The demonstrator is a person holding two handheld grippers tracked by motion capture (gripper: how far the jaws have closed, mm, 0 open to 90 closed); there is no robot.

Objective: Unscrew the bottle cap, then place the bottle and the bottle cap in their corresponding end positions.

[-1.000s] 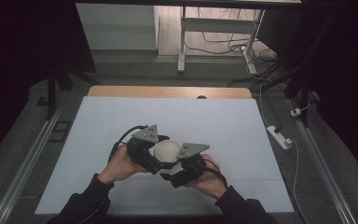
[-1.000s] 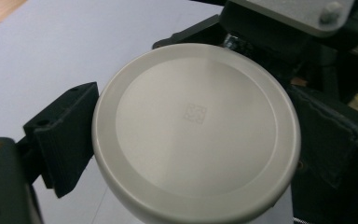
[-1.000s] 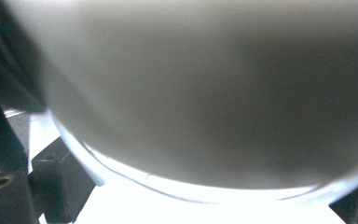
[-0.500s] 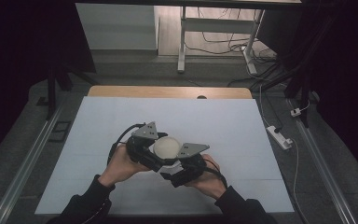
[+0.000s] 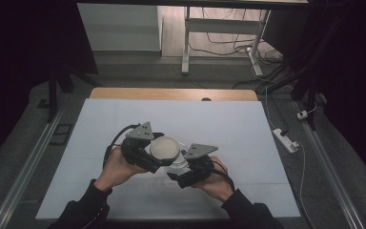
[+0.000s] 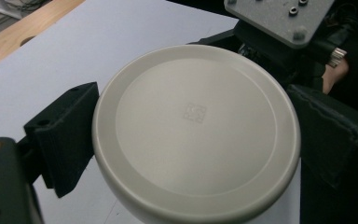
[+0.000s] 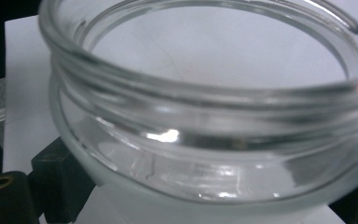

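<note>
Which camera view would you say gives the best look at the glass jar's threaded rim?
The right gripper view: the glass jar sits close, with its open mouth and screw threads sharp. The high view shows only a faint clear patch beside the white lid. In the left gripper view the lid covers it.

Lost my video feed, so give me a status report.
Left gripper shut on white lid. Right gripper shut on glass jar. Lid off jar, held close above the table. Nothing in the way.

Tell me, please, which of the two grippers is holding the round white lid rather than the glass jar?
The left gripper: its fingers clamp the white lid, while the right gripper grips the clear glass jar.
</note>
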